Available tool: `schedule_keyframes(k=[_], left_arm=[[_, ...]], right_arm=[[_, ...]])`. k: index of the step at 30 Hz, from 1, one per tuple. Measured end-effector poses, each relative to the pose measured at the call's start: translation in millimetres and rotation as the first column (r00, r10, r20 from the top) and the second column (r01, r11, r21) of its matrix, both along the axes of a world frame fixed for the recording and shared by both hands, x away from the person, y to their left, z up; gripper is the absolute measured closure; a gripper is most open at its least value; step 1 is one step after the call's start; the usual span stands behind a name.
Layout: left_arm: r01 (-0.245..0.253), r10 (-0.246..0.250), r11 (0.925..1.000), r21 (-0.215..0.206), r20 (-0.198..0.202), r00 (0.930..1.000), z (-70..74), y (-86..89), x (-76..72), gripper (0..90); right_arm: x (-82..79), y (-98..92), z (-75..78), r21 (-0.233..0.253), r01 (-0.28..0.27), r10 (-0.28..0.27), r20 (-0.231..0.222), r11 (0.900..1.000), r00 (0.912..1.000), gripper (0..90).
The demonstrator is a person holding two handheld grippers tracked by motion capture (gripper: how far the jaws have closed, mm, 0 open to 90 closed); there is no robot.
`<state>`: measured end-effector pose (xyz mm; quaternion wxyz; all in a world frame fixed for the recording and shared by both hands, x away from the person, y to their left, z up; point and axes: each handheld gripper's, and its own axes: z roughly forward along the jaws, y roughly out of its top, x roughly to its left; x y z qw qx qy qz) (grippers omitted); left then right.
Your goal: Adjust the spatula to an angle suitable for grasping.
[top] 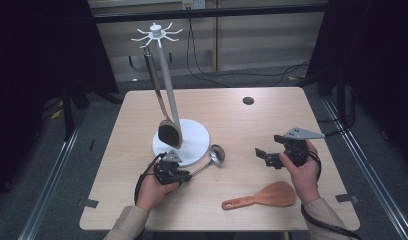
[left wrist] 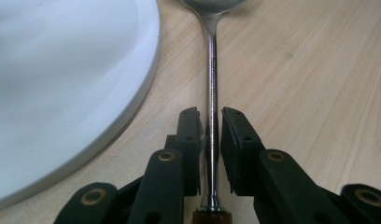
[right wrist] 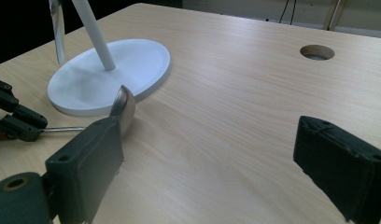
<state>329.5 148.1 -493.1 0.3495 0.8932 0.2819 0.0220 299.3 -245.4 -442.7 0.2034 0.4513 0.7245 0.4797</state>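
Note:
A metal ladle [top: 216, 155] lies on the wooden table, its bowl beside the white round base [top: 192, 131] of a utensil stand. My left gripper [top: 179, 175] is shut on the ladle's thin handle [left wrist: 210, 84], a black pad tight on each side. In the left gripper view the jaw tips [left wrist: 209, 112] clamp the handle near its end. My right gripper [top: 267, 157] hovers open at the right of the table with nothing between its jaws [right wrist: 212, 135]. The right gripper view looks toward the ladle bowl [right wrist: 124, 105] and the left gripper [right wrist: 16, 116].
A dark-headed spatula [top: 169, 134] hangs from the hook ring [top: 157, 34] of the stand's pole. A wooden rice paddle [top: 262, 196] lies near the front edge, below the right gripper. A round cable hole [top: 248, 100] sits at the back right of the table.

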Motion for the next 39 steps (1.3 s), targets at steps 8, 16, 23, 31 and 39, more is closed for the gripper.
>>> schedule_keyframes(k=[8, 16, 23, 31, 39], left_arm=[[0.023, -0.024, 0.9996, 0.017, 0.014, 0.9996, 0.2, -8.8, 3.9, 84.2], [0.054, -0.055, 0.9982, 0.027, 0.026, 0.9982, 0.6, -19.1, 7.2, 84.6], [0.114, -0.114, 0.9933, 0.02, 0.033, 0.9929, -0.5, -41.3, 9.9, 84.6], [0.201, -0.201, 0.9796, 0.004, 0.024, 0.9793, -1.7, -71.4, 12.5, 84.6], [0.208, -0.207, 0.9779, -0.018, 0.032, 0.9777, -0.9, -74.0, 13.3, 81.1]], right_arm=[[-7.3, -9.0, -0.2, 0.0, 0.026, -0.026, 0.0, 1.0, 0.9997, 7.7], [-12.7, -14.2, -0.5, -0.005, 0.033, -0.033, -0.002, 0.999, 0.9995, 7.7], [-19.4, -20.6, -1.4, -0.01, 0.048, -0.048, -0.003, 0.999, 0.9988, 7.7], [-33.0, -37.0, -2.6, -0.011, 0.093, -0.093, -0.009, 0.996, 0.9957, 7.7], [-37.7, -43.5, -3.2, -0.008, 0.112, -0.112, -0.013, 0.994, 0.9936, 7.7]])
